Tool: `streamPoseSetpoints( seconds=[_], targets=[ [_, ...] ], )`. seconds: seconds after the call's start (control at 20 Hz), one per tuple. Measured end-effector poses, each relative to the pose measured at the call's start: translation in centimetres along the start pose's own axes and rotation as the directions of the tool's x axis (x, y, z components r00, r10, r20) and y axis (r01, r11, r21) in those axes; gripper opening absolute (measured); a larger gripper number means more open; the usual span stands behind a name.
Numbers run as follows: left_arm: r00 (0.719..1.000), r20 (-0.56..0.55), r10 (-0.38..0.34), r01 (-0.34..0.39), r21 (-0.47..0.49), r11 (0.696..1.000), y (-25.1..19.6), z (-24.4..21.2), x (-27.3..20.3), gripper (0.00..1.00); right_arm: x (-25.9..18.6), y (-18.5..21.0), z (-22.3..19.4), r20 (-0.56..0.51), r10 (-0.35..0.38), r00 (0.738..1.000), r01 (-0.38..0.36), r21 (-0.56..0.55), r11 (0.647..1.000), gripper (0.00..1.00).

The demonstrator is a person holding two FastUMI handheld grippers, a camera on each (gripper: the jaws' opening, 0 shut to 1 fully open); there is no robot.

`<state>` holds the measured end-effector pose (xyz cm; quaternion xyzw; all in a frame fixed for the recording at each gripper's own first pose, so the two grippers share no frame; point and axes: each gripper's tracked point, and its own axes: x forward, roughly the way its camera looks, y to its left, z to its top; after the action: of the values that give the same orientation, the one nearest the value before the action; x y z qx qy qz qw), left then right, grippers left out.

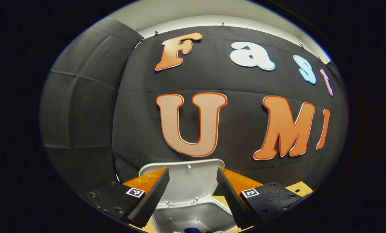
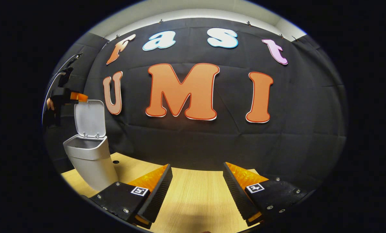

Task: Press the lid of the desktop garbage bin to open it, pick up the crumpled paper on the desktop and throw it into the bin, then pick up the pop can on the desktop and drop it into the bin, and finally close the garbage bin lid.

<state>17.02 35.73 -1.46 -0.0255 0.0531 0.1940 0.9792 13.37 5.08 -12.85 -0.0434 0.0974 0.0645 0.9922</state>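
The white desktop bin (image 1: pixel 193 215) stands open right under my left gripper (image 1: pixel 193 171), its lid (image 1: pixel 188 184) raised upright between my spread fingers, which touch nothing. Something blue (image 1: pixel 191 230) lies at the bottom of the bin, too cut off to name. In the right gripper view the same bin (image 2: pixel 91 161) stands at the table's left, its lid (image 2: pixel 89 118) up, and the left gripper (image 2: pixel 76 96) hovers at the lid's top edge. My right gripper (image 2: pixel 197 166) is open and holds nothing, low over the wooden table (image 2: pixel 193 197).
The black cloth wall runs close behind the bin and the table's far edge. A hand (image 2: pixel 50 104) holds the left gripper at the far left of the right gripper view. A small dark hole (image 2: pixel 115 161) marks the tabletop beside the bin.
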Motion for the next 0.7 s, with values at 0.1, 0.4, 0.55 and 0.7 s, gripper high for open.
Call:
streamPoseSetpoints(
  seconds=[0.1, 0.4, 0.55, 0.7],
  targets=[
    [1.0, -0.004, 0.023, -0.023, 0.01, 1.0, 0.8, 1.8, 1.3, 0.93, 0.0, -0.2, 0.2, 0.006, -0.004, 1.0, 0.004, 0.001, 1.0, 0.93],
    [0.996, -0.084, 0.028, -0.028, -0.001, 1.0, 1.6, 2.5, 6.3, 0.93, -0.2, -1.0, 0.6, 0.014, -0.02, 1.0, 0.02, 0.005, 1.0, 0.93],
    [0.986, -0.161, 0.033, -0.032, 0.012, 0.999, 1.7, 0.4, 8.0, 0.93, -0.3, -1.5, 0.6, 0.017, -0.028, 0.999, 0.028, 0.002, 1.0, 0.94],
    [0.974, -0.222, 0.042, -0.041, 0.012, 0.999, 1.9, -1.0, 8.4, 0.94, -0.4, -1.7, 0.5, 0.016, -0.03, 0.999, 0.03, -0.001, 1.0, 0.93]
  ],
)
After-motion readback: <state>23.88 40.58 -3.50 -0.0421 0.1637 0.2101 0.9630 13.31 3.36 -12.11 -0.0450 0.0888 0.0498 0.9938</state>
